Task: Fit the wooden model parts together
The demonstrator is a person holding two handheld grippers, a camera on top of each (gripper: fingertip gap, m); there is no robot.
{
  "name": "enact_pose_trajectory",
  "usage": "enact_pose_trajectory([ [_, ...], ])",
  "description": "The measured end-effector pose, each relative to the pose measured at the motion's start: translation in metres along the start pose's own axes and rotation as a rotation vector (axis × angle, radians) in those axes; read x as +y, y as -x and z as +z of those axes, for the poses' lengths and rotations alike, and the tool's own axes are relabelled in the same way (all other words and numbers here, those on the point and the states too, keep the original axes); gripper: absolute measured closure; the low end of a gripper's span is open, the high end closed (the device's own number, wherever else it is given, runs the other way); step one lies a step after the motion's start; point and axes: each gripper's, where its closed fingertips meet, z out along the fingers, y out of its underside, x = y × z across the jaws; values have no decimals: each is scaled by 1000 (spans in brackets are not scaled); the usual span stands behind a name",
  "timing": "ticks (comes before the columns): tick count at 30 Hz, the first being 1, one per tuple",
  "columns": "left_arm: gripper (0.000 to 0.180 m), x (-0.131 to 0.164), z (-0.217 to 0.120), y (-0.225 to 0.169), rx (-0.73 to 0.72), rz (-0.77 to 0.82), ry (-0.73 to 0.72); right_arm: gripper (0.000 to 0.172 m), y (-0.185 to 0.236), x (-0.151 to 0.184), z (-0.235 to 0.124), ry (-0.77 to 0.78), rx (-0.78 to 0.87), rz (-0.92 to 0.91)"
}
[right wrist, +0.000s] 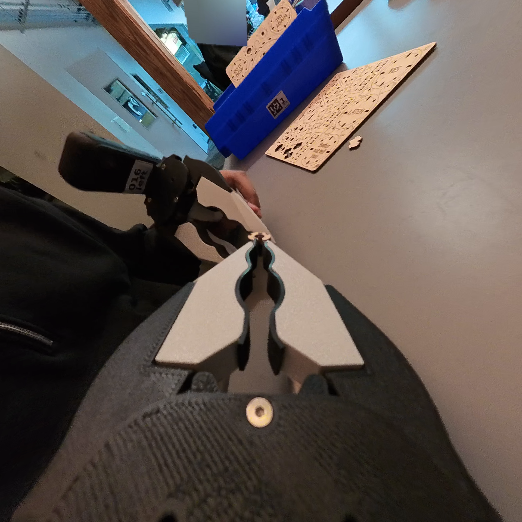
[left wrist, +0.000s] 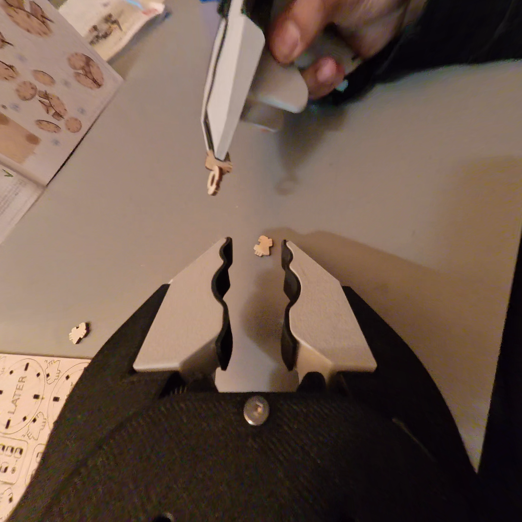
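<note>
Ring-ended pale wooden cut-out (left wrist: 213, 176): pinched at the tip of the right gripper (left wrist: 217, 158), held clear above the grey table top (left wrist: 141, 203), towards the far middle of the scene. Pads pressed together on its upper part, ring end hanging free below. Faint shadow on the table just to the right of it.

Left gripper (left wrist: 257, 243): spread, nothing clasped. Small flat pale wooden piece with a toothed edge (left wrist: 263, 246) lying on the table between the two black wavy pads (left wrist: 224, 254), nearer the right one, touching neither.

Second toothed wooden piece (left wrist: 79, 333): loose on the table, near left, just beyond the corner of the pale laser-cut plywood sheet (left wrist: 22, 409). Printed instruction booklet with assembly drawings (left wrist: 50, 84) at far left.

Left wrist view only:
- the loose piece between the spread pads
- the booklet
- the side profile of the held cut-out
- the bare hand (left wrist: 324, 34) gripping the right tool

Right wrist view only:
- the held cut-out end-on (right wrist: 259, 236), straddling the closed tips (right wrist: 259, 243)
- the plywood sheet whole (right wrist: 347, 113), with several empty cut-outs at one end
- a blue plastic bin (right wrist: 276, 93) beyond it, with another sheet standing inside
- the body of the left tool from the side

Not visible there: the piece between the left pads, hidden behind the right fingers.
</note>
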Motion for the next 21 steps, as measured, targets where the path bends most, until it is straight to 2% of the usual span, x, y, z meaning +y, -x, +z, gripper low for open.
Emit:
enact_pose_trajectory([
  [5, 155, 8, 10, -2, -5, 18, 76, 172, -6, 5, 0, 57, 73, -89],
  [10, 180, 11, 13, -6, 9, 24, 101, 172, -2, 9, 3, 90, 84, -163],
  [14, 180, 9, 12, -4, -3, 20, 89, 172, -2, 7, 2, 81, 72, -152],
  [21, 180, -4, -2, 3, 0, -64, -35, 172, -1, 7, 0, 85, 72, -180],
])
